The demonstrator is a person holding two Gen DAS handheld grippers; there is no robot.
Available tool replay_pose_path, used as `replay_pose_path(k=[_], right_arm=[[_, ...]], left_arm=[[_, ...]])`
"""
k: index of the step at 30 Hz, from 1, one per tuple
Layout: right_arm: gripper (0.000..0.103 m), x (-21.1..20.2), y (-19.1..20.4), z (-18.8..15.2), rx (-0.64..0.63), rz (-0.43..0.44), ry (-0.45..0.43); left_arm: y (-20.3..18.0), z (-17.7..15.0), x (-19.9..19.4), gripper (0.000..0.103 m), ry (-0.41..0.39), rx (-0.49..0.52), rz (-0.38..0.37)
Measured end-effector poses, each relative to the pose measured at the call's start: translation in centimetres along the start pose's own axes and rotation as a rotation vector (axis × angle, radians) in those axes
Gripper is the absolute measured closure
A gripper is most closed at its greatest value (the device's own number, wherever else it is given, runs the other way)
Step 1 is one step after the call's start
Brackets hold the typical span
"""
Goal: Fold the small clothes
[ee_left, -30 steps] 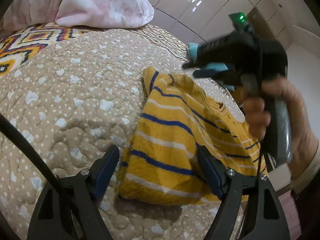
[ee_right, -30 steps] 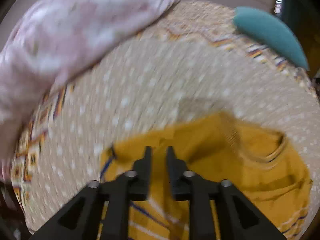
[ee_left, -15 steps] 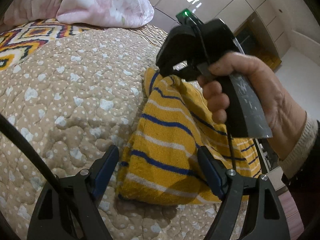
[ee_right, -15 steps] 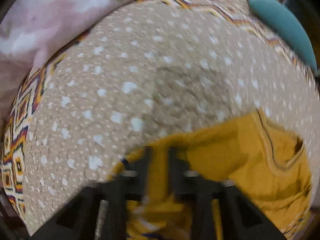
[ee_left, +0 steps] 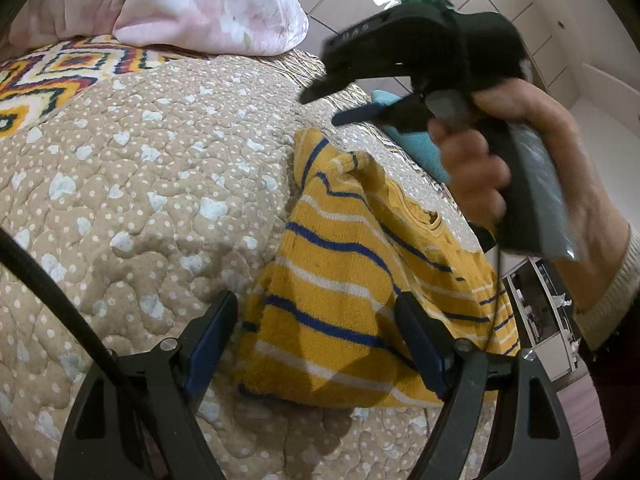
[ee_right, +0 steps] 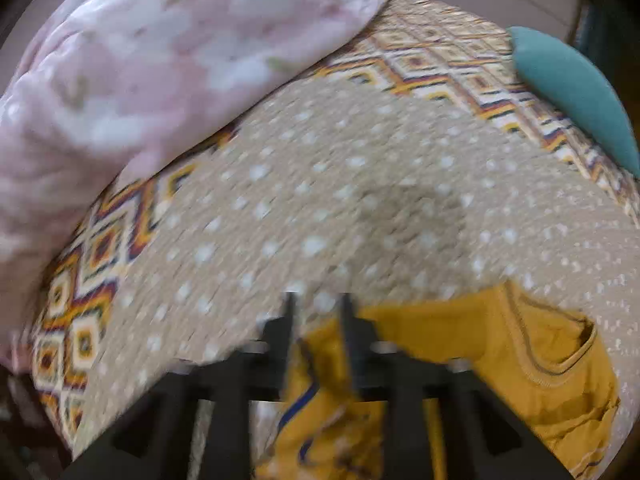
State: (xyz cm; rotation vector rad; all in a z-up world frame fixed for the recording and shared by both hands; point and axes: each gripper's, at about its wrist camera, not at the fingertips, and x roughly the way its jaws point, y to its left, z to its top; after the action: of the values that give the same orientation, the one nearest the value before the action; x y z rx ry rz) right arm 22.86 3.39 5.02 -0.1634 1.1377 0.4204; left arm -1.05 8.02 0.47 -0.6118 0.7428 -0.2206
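Observation:
A yellow sweater with blue and white stripes lies folded on the quilted beige bedspread. My left gripper stands open low over its near edge, the fingers wide to either side and not pressing it. A hand holds my right gripper above the sweater's far corner. Its jaws are opening and hold nothing. The right wrist view is blurred: the right gripper hangs over the sweater, whose collar shows at the right.
A pink floral duvet is heaped at the head of the bed. A diamond-patterned blanket runs beside it. A teal cushion lies at the far right edge. A tiled floor and cabinets show beyond the bed.
The right gripper dipped to the sweater's far corner with its jaws shut, then drew back up and to the right with the jaws apart. The left gripper stayed put.

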Motion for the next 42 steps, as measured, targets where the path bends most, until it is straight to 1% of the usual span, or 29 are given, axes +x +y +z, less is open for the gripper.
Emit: replay_pose_path(k=[1,3,4,5,6,7,10,13,14,16,17,18,19,20,21,23,24,25,26,29,32,35,39,42], right_arm=[[0.048,0.1,0.4,-0.5,-0.027,0.012,0.023],[0.047,1.0,1.2,-1.5,-0.088,-0.004,0.077],[0.049,1.6,1.7,-2.2,-0.116,-0.025,0.104],[0.06,2.1,2.0,-2.9,-0.138,-0.058,0.126],[0.097,2.7,2.1,-3.3,-0.156,-0.09,0.14],[0.096,3.1,2.1,-3.5,-0.162,-0.105,0.15],[0.097,3.4,1.8,-2.2,-0.095,-0.099,0.095],[0.097,4.3,2.1,-0.9,-0.092,-0.125,0.072],[0.097,4.7,2.4,-0.7,-0.099,-0.118,0.074],[0.095,4.1,2.6,-0.3,-0.085,-0.063,0.047],[0.091,3.0,2.4,-0.3,-0.062,-0.028,0.014],[0.077,1.8,2.3,-0.4,-0.047,0.002,-0.013],[0.064,0.7,2.1,-0.5,-0.044,0.007,-0.037],[0.064,-0.7,1.9,-0.7,-0.051,-0.016,-0.067],[0.064,-1.7,1.8,-1.1,-0.059,-0.034,-0.079],[0.064,-3.6,1.1,-2.1,-0.078,-0.047,-0.073],[0.071,-4.2,0.6,-2.8,-0.08,-0.063,-0.07],[0.081,-4.9,0.1,-3.7,-0.08,-0.08,-0.069],[0.084,-5.3,-0.3,-4.6,-0.079,-0.083,-0.062],[0.085,-5.8,-1.7,-7.3,-0.059,-0.076,-0.05],[0.085,-5.0,-2.3,-9.3,-0.059,-0.068,-0.027],[0.085,-2.5,-1.8,-9.0,-0.068,-0.114,0.004],[0.085,1.2,-0.8,-6.1,-0.063,-0.15,0.016],[0.085,3.5,0.1,-4.2,-0.081,-0.208,0.022]], left_arm=[[0.0,0.0,0.0,0.023,0.0,0.0,0.0],[0.0,0.0,0.0,0.023,0.0,-0.001,-0.002],[0.0,0.0,0.0,0.023,-0.001,-0.002,-0.002],[0.0,0.0,0.0,0.023,-0.001,-0.003,-0.003],[0.0,0.0,0.0,0.023,-0.001,-0.004,-0.002],[0.0,0.0,0.0,0.023,-0.001,-0.004,-0.001],[-0.1,-0.1,0.0,0.023,-0.001,-0.003,0.001],[-0.1,-0.1,0.0,0.023,-0.001,-0.003,0.001],[-0.1,-0.1,0.0,0.023,-0.001,-0.002,0.002],[-0.1,-0.1,0.0,0.023,-0.001,-0.004,0.001],[-0.1,-0.1,0.0,0.023,-0.001,-0.004,0.001],[-0.1,-0.1,0.0,0.023,-0.001,-0.004,0.001],[-0.1,-0.1,0.0,0.023,-0.001,-0.004,0.002],[-0.2,-0.1,0.1,0.023,-0.001,-0.004,0.003],[-0.2,-0.1,0.1,0.023,-0.002,-0.004,0.003],[-0.2,-0.1,-0.1,0.023,-0.006,-0.009,-0.001],[-0.1,-0.1,-0.2,0.023,-0.009,-0.012,-0.002],[0.0,-0.1,-0.2,0.023,-0.012,-0.016,-0.003],[0.0,-0.1,-0.3,0.023,-0.014,-0.02,-0.004],[0.1,-0.1,-0.4,0.023,-0.015,-0.018,-0.001],[0.1,-0.1,-0.3,0.023,-0.015,-0.016,0.002],[0.2,-0.1,-0.2,0.023,-0.014,-0.015,0.003],[0.2,-0.1,-0.2,0.023,-0.018,-0.012,0.001],[0.2,-0.3,-0.3,0.023,-0.017,-0.009,0.0]])
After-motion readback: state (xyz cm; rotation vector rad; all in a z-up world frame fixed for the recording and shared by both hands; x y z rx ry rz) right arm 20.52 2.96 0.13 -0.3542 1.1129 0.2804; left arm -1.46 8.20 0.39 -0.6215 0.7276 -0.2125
